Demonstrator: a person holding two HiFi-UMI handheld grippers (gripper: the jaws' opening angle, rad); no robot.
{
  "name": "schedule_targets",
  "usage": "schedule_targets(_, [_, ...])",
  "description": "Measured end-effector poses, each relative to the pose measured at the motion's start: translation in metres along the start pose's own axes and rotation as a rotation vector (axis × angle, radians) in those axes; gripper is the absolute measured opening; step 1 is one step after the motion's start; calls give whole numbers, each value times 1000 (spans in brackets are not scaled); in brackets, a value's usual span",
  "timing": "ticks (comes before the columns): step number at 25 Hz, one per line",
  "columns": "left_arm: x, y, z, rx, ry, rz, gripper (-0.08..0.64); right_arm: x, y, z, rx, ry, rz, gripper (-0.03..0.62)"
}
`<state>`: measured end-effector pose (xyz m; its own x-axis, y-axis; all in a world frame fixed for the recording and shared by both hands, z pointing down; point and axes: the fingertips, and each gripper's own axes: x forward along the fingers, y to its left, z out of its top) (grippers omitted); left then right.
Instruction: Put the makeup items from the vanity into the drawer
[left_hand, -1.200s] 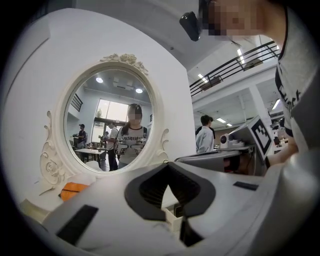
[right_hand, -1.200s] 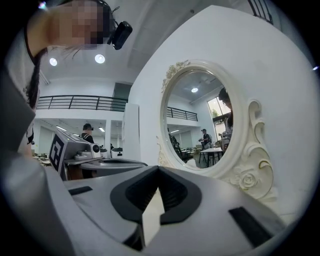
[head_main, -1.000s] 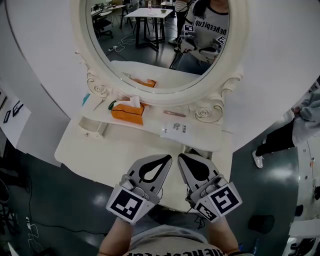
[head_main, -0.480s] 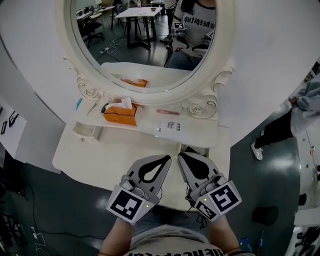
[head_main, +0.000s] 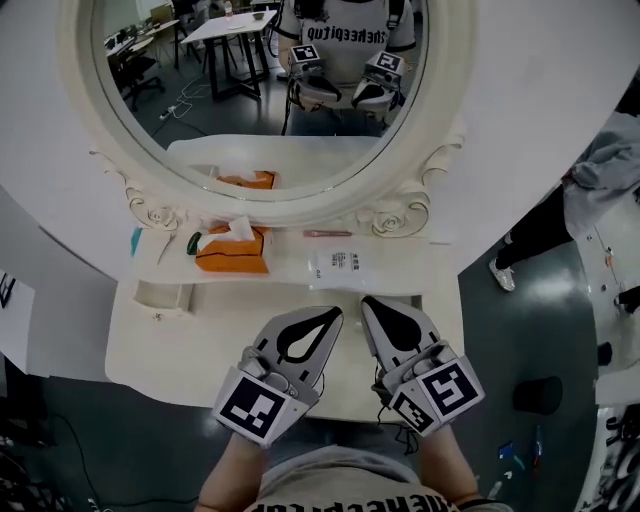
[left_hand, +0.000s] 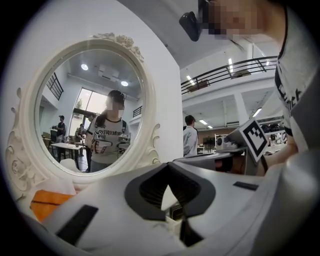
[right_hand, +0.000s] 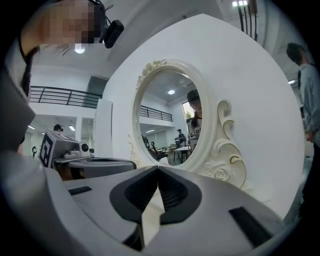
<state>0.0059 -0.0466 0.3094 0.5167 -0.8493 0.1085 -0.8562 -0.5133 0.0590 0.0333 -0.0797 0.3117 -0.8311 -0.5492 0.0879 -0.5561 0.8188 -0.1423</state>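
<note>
On the white vanity (head_main: 200, 340), under the oval mirror (head_main: 250, 90), lie a thin pink stick (head_main: 328, 233), a white labelled packet (head_main: 340, 266), a dark green item (head_main: 194, 242) and a small teal item (head_main: 136, 240). A small open compartment (head_main: 160, 296) shows at the vanity's left. My left gripper (head_main: 335, 312) and right gripper (head_main: 366, 302) hover side by side over the front edge, both shut and empty. The left gripper (left_hand: 167, 165) points at the mirror, and so does the right gripper (right_hand: 157, 169).
An orange tissue box (head_main: 232, 250) stands on the shelf left of the packet. A person (head_main: 560, 215) stands on the floor at the right, beside a dark round object (head_main: 540, 395). The mirror's carved frame (head_main: 400, 215) rises behind the shelf.
The head view has swung, so the vanity and mirror sit further left and more square-on. Both grippers keep the same place in view, still shut.
</note>
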Motion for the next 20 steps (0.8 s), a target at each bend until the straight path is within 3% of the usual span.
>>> schedule_targets(9, [-2, 34, 9, 11, 0, -143, 14, 28, -8, -2, 62, 20, -179, 28])
schedule_targets(20, [2, 69, -9, -22, 24, -263, 13, 60, -31, -33, 112, 73, -353, 32])
